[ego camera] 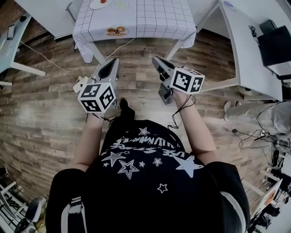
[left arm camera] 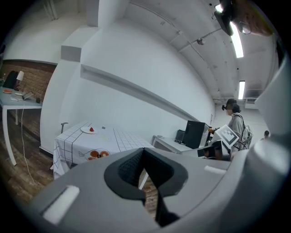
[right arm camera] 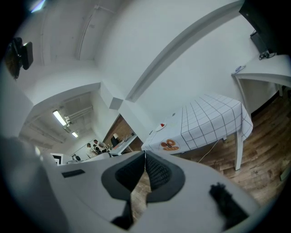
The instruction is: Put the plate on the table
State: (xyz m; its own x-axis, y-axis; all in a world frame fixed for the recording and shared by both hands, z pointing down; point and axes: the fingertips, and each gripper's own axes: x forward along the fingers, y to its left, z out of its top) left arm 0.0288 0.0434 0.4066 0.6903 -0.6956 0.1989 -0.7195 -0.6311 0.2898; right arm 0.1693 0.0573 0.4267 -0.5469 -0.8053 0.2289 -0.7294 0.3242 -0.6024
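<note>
On the table with the checked cloth, close to its left edge and back from the near edge: the plate, white, a small red thing on it; well apart from the fingers of both grippers, ahead of them, touched by neither; left gripper pinched closed on nothing, fingertips meeting; right gripper likewise closed and empty; plate lying flat, face up, round, so no long axis to give; brown rounds at the cloth's near edge, plate or print not to be told; white lettering among stars on the black shirt, not readable.
</note>
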